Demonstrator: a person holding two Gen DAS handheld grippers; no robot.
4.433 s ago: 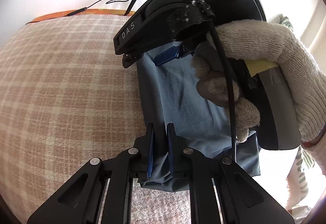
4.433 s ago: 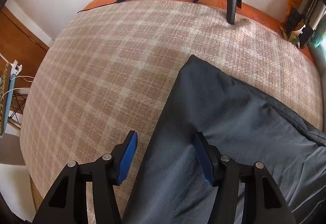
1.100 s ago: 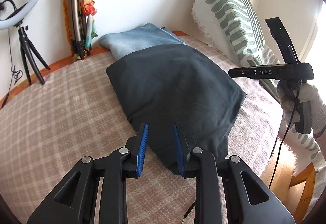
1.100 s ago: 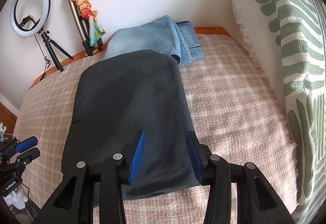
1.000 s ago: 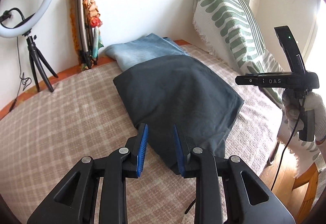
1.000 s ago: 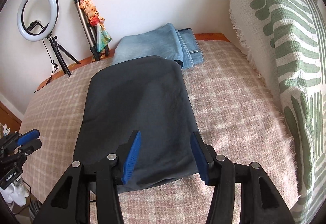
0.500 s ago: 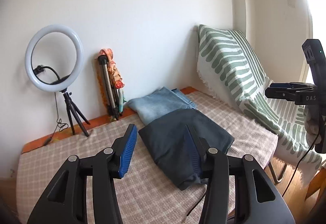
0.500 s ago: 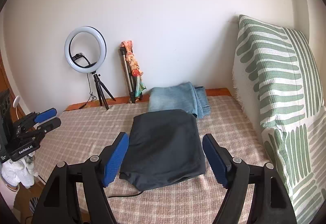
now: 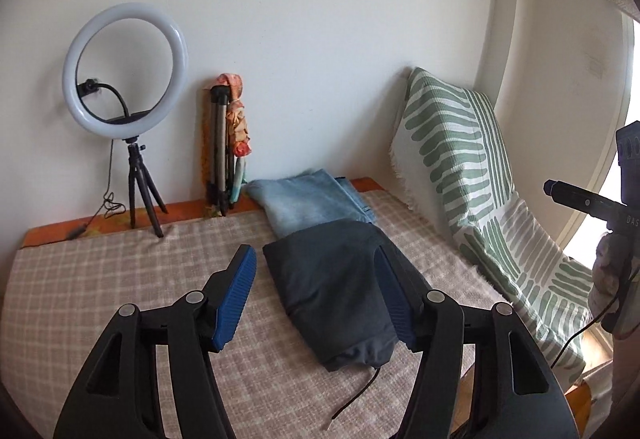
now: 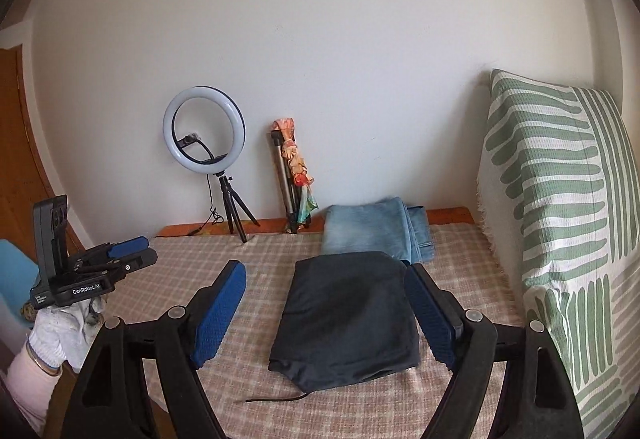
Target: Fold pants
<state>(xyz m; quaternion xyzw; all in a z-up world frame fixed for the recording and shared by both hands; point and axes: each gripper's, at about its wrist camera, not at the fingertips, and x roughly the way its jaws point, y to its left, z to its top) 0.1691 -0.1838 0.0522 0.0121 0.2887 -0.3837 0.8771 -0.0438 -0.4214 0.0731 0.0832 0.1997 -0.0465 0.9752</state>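
A: Left gripper (image 9: 316, 297) first: how does it stand?

B: Its jaws are spread wide, blue pads facing each other, with nothing between them. It hangs above the checked bed cover (image 9: 120, 279), well apart from the cloth.

A: And the right gripper (image 10: 326, 311)?

B: The same: jaws wide apart, nothing gripped, held clear above the bed. In the left wrist view it shows at the far right edge, carried by a white-gloved hand (image 9: 608, 271).

A: Where are the pants (image 10: 348, 315)?

B: The dark pants lie folded into a compact rectangle on the bed cover, neither gripper touching them. A thin dark drawstring (image 10: 276, 398) trails out from the near edge onto the cover.

A: What lies around them?

B: The folded pair of light blue jeans (image 10: 376, 229) lies just behind, its near edge touching or slightly under the dark pants. A green-striped cushion (image 10: 560, 219) leans at the right. By the wall stand a ring light (image 10: 204, 129) on its small tripod and a folded tripod (image 10: 290, 183) with a patterned cloth tied on it.
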